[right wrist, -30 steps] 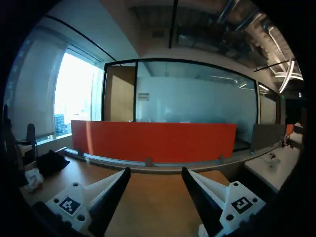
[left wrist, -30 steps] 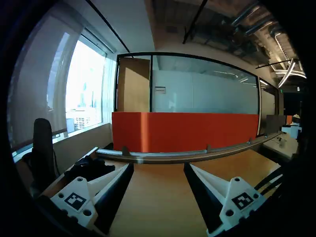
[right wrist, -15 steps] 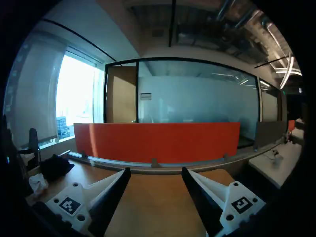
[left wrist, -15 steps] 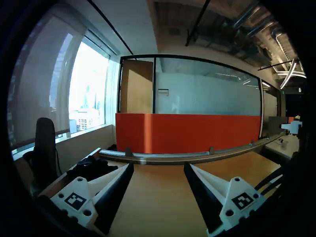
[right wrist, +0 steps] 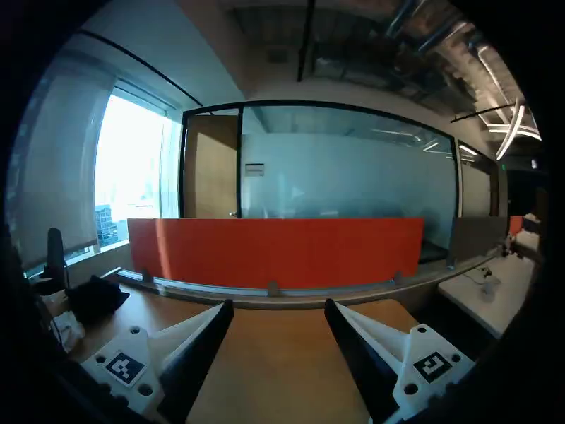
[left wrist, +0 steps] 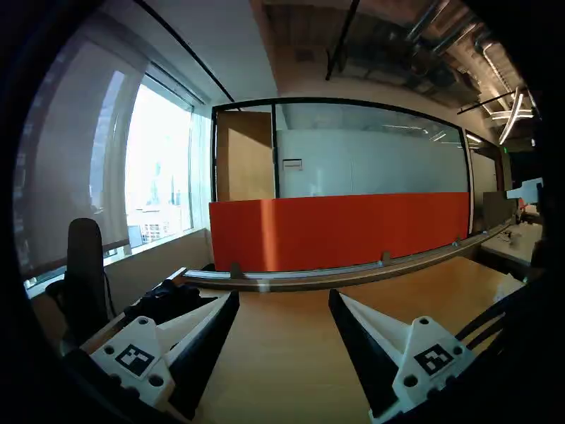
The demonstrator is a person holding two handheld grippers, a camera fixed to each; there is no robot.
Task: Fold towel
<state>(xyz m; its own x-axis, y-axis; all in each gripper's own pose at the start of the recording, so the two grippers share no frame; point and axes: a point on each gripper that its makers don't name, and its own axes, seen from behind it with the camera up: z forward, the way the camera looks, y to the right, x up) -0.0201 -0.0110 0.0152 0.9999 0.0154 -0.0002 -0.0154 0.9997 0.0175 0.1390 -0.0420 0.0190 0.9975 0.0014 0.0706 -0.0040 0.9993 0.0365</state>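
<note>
Right gripper view shows a small white crumpled thing (right wrist: 67, 328) at the left edge of the wooden desk (right wrist: 282, 360), just beside a black bundle (right wrist: 95, 297); whether it is the towel, I cannot tell. The right gripper (right wrist: 277, 305) and the left gripper (left wrist: 282, 294) both have their fingers spread wide, gripping nothing, over the desk. An orange partition (right wrist: 282, 251) stands at the far side.

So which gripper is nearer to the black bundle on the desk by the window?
Left, probably. The black bundle lies just beyond the left gripper, by its left finger; seen from the right gripper it looks smaller and farther to the left.
</note>
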